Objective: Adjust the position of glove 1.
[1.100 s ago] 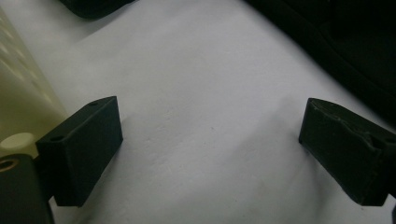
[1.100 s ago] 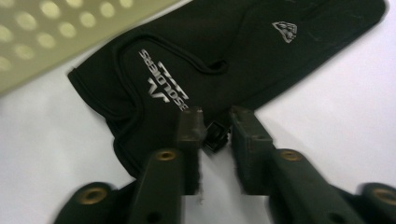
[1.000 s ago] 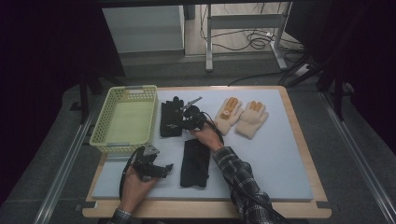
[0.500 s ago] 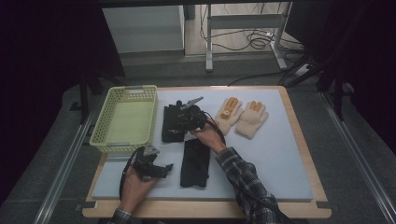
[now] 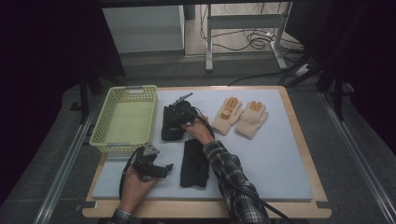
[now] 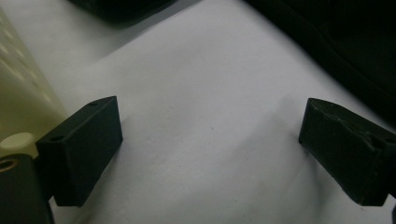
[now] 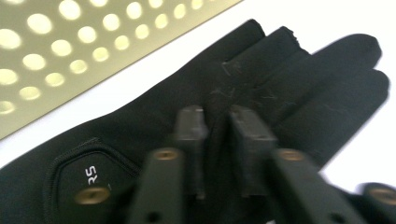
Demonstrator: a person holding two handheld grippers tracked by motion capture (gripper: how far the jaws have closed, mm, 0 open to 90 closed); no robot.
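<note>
Two black gloves lie on the white mat (image 5: 280,158). The far black glove (image 5: 169,130) is beside the basket, and my right gripper (image 5: 177,116) presses down on it. In the right gripper view the right gripper (image 7: 218,116) has its jaws nearly together, pinching the fabric of that black glove (image 7: 303,79) near the palm. The near black glove (image 5: 194,163) lies flat in front of it. My left gripper (image 5: 164,169) rests low at the mat's front left. Its jaws are wide open over bare mat in the left gripper view (image 6: 210,135), with nothing between them.
A pale green perforated basket (image 5: 100,135) stands at the mat's left and looks empty. Its wall is close to both grippers (image 7: 70,46) (image 6: 18,93). Two tan knit gloves (image 5: 227,114) (image 5: 251,119) lie side by side at the back, right of centre.
My right hand and gripper have shifted slightly left over the far black glove, toward the basket. The left gripper has stayed where it was.
</note>
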